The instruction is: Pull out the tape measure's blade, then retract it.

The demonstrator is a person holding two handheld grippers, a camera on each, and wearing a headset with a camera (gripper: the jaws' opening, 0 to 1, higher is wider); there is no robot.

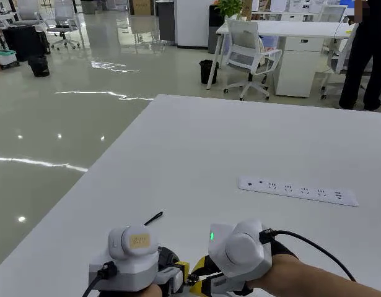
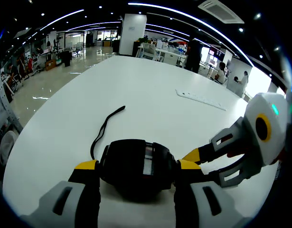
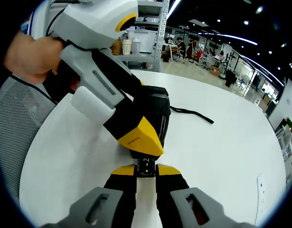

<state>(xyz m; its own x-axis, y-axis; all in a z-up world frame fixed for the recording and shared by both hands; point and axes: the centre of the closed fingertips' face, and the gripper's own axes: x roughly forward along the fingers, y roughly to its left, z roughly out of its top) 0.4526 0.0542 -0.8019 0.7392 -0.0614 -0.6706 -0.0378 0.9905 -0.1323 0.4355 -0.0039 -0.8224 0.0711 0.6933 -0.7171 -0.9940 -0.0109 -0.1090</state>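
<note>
Black tape measure (image 3: 156,102) is at the near edge of the white desk (image 1: 240,142), its case clenched between the jaws of the left tool (image 2: 137,166). The right tool (image 3: 146,170) is pinched closed on the blade hook (image 3: 146,164) at the case mouth. Assessment: no length of blade is drawn out, so both the pull and the retraction are outstanding.

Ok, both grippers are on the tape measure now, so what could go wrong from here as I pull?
1. The right gripper pinches only the small blade tip; it may slip free and the blade snap back.
2. The left gripper clamps the tape measure by its sides alone, so the pull could twist it out.
3. The loose strap lies on the table and might snag.
</note>
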